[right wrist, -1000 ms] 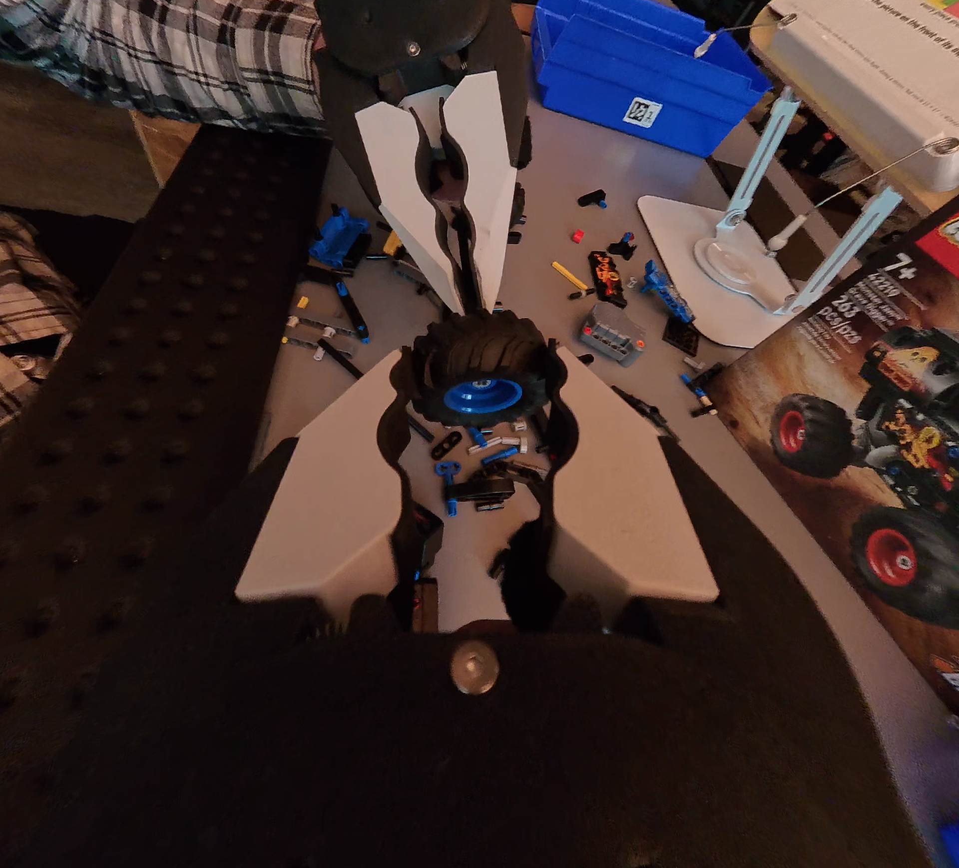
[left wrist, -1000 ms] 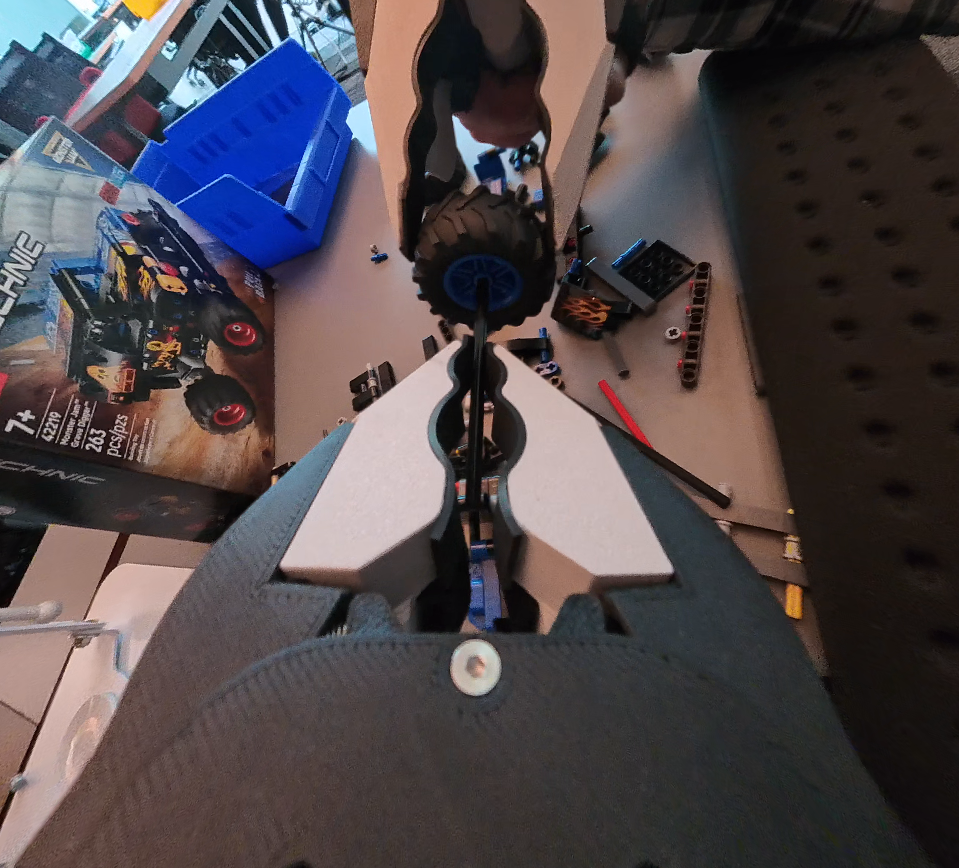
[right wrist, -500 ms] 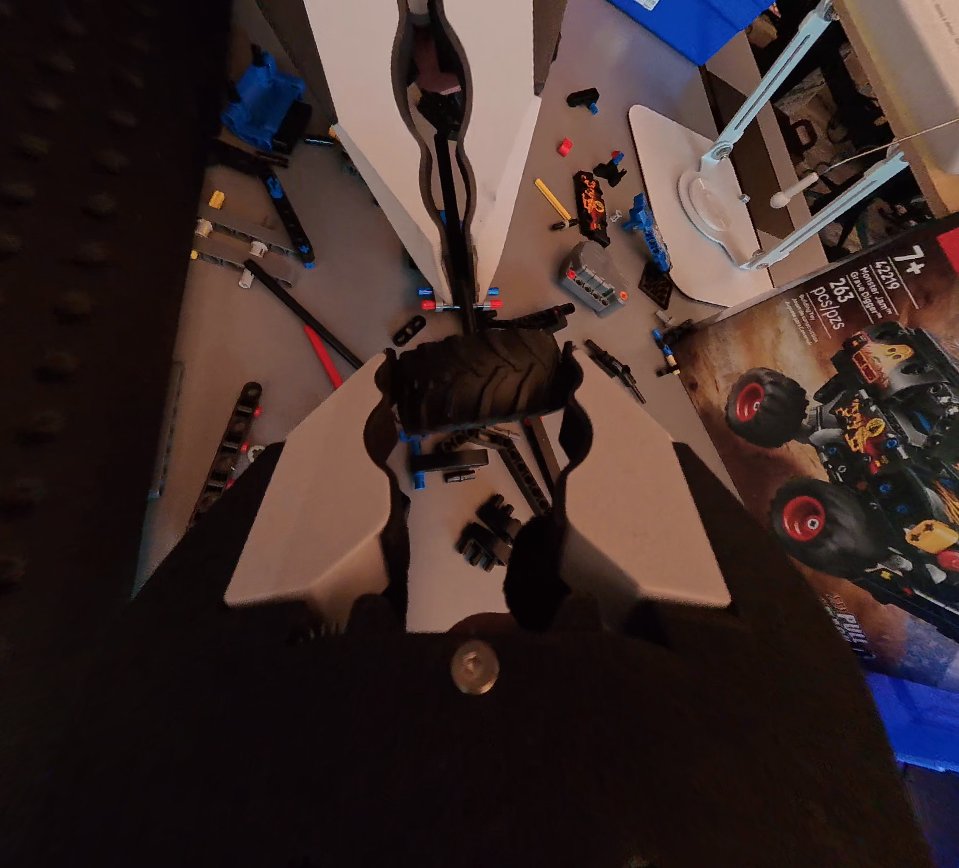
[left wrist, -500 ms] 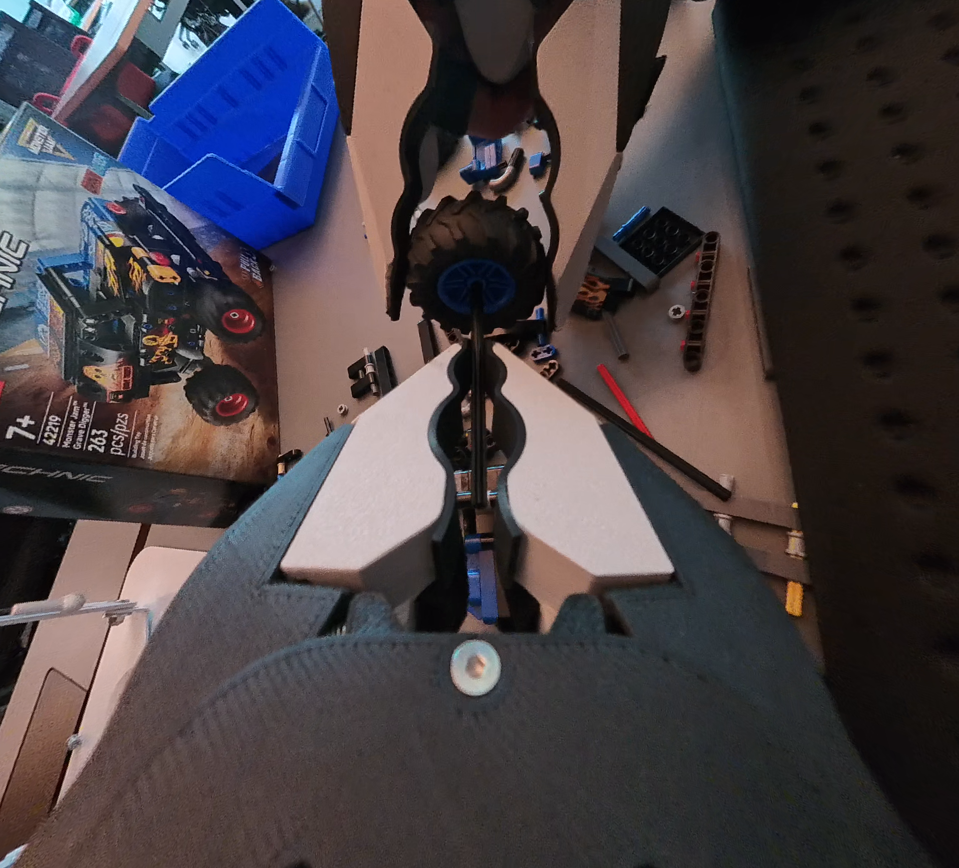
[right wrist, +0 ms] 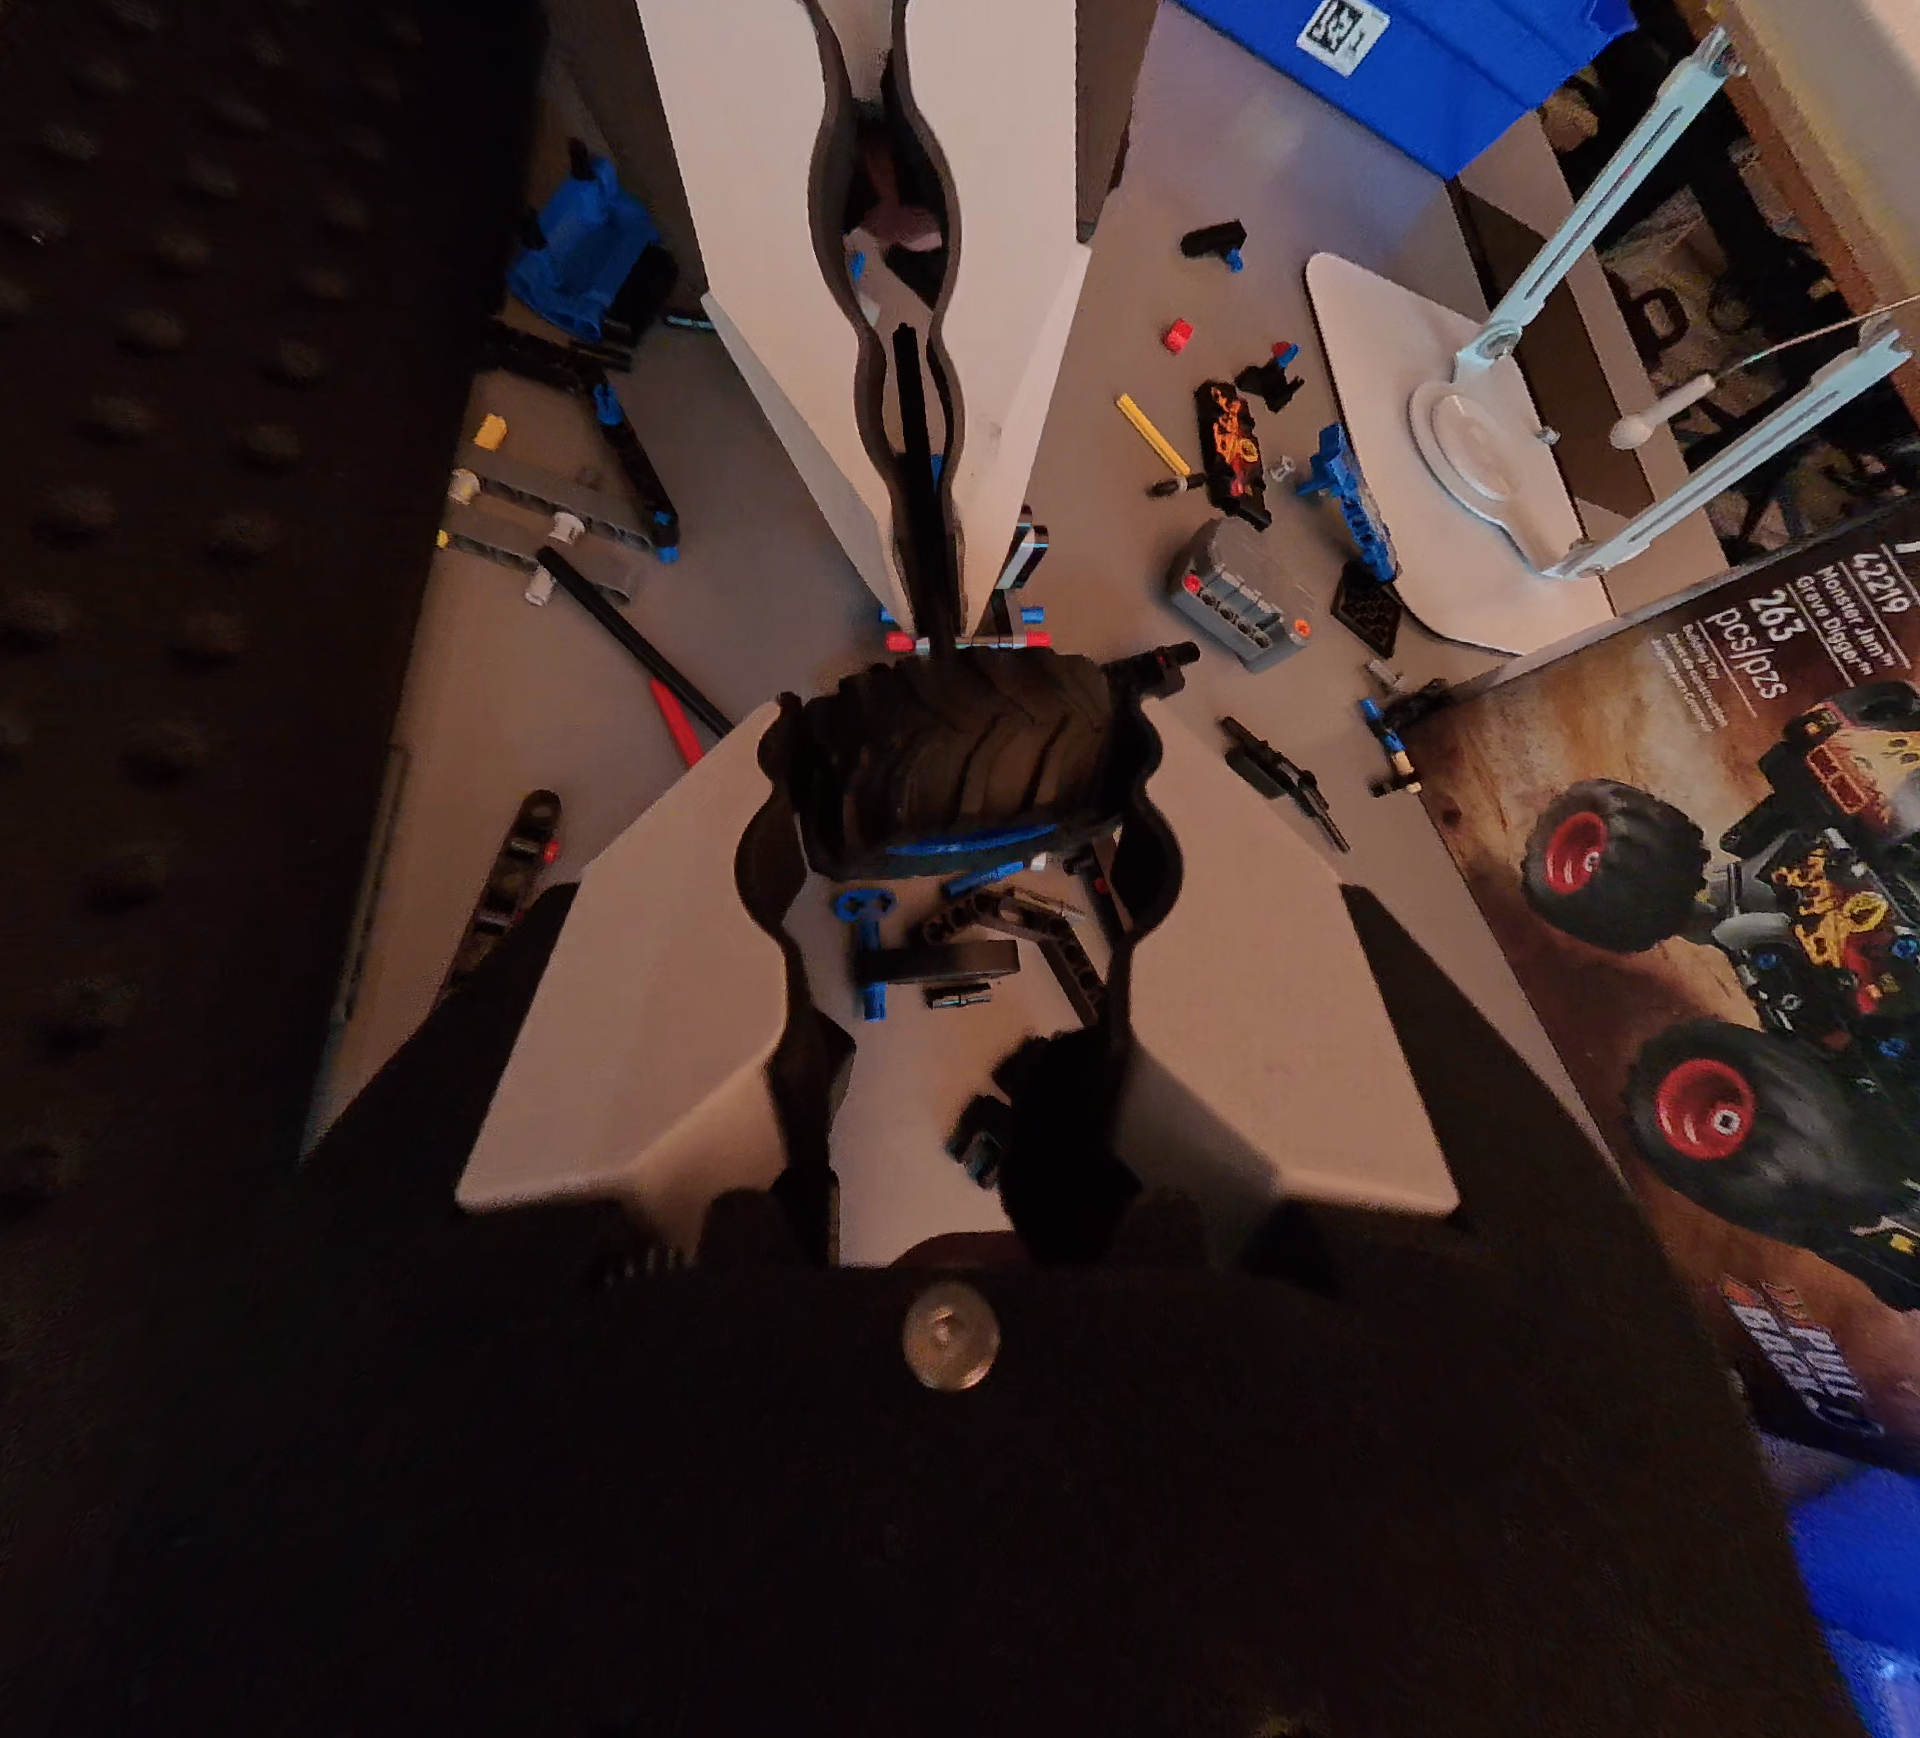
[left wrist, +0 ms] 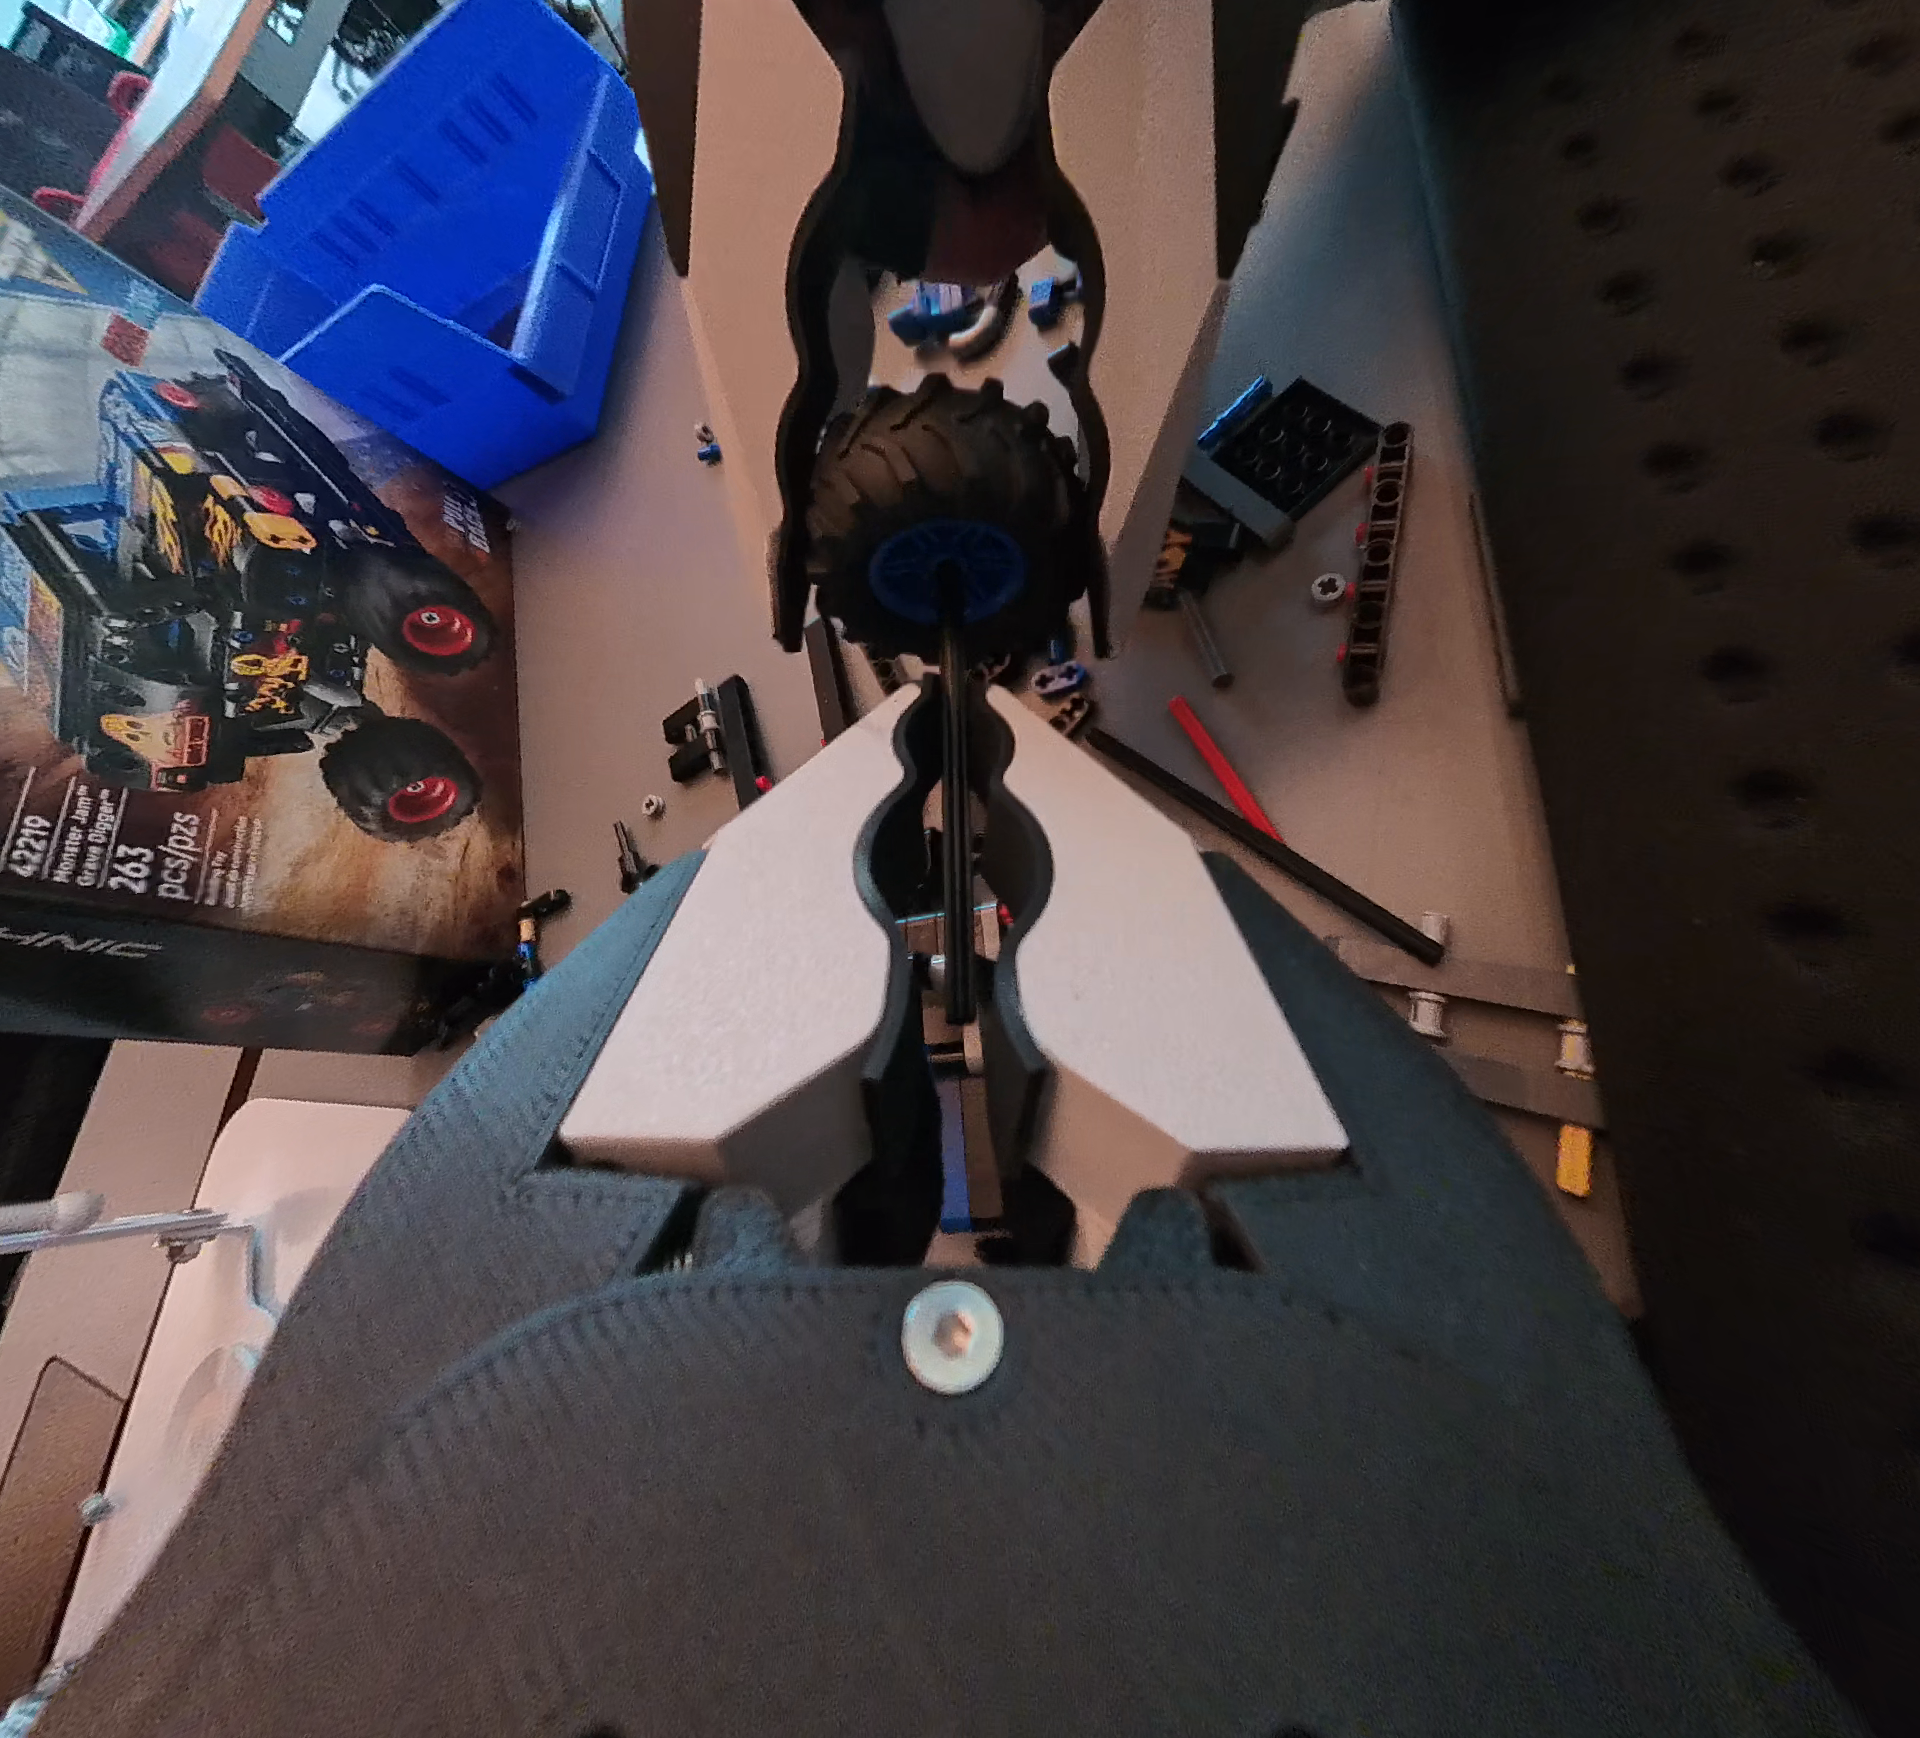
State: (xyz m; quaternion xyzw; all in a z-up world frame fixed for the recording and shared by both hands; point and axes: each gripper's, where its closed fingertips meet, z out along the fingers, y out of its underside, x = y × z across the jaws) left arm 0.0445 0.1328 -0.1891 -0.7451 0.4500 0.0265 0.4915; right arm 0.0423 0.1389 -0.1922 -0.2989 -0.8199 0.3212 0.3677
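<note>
My left gripper (left wrist: 953,696) is shut on a thin black axle (left wrist: 953,815) that points forward. The axle's tip meets the blue hub of a black knobby wheel (left wrist: 940,483). My right gripper (right wrist: 956,706) is shut on that wheel (right wrist: 966,753), with one finger on each side of the tyre. In the right wrist view I see the tread and a sliver of blue rim. The left gripper (right wrist: 935,623) comes in from the top with the axle (right wrist: 920,483) touching the wheel's far side. The right gripper also shows at the top of the left wrist view (left wrist: 945,644). Both are held above the grey table (left wrist: 623,566).
Several loose building pieces lie on the table beneath the grippers. A blue bin (left wrist: 447,234) and a toy truck box (left wrist: 229,649) are on one side. A black studded mat (left wrist: 1714,545) is on the other. A white stand (right wrist: 1455,462) sits near the box.
The right gripper has tilted, turning the wheel's hub away from its own camera and toward the left gripper. The two grippers have drawn closer, with the axle staying at the hub.
</note>
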